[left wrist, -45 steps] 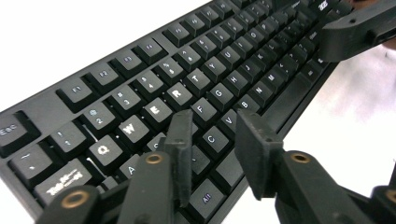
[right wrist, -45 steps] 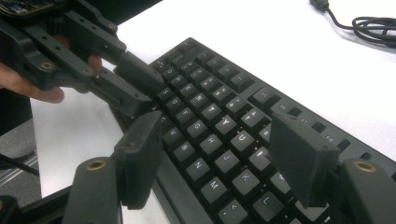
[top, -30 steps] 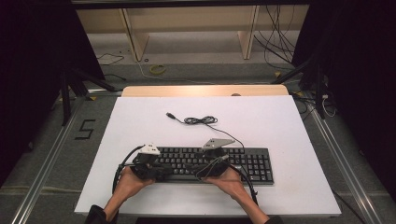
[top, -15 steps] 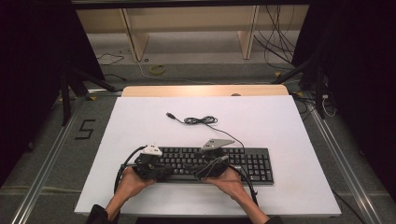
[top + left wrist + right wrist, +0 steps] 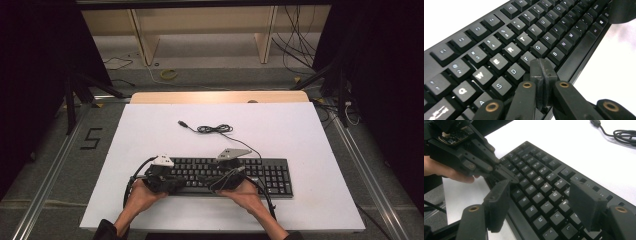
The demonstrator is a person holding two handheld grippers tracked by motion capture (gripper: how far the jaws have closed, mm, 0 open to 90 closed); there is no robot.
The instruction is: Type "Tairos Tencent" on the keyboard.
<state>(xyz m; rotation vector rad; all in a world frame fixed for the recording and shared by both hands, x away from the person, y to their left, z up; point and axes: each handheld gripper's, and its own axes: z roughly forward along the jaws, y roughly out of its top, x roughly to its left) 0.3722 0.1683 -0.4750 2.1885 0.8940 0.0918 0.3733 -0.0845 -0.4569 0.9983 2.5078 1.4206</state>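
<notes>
High view: a black keyboard (image 5: 227, 176) lies along the near edge of the white tabletop (image 5: 310, 130), its cable (image 5: 212, 129) coiled loosely farther back, apart from both hands. Left claw (image 5: 172, 182) and right claw (image 5: 225, 175) sit over the left half and the middle of the key field, each held by a hand coming in from the bottom edge. Left gripper view: jaws pressed flat together with nothing between them, forming a single blunt tip that rests on or just above the row below the F (image 5: 526, 59) and G (image 5: 538, 47) keys; whether the tip actually depresses a key I cannot tell. Space bar (image 5: 580, 52) runs off to the right. Right gripper view: jaws stand wide apart and empty, hanging over the right-hand letter keys around J and K; the left claw (image 5: 507, 177) shows at upper left with its closed tip down on the keyboard (image 5: 541, 192). Judged step: key pressing, the closed left tip used as a poking finger while the right one waits. Next move likely calls for a short lift, a small sideways shift to the next key and a straight press down; the tip is about as broad as one key, so it must be centred to avoid catching a neighbour.
</notes>
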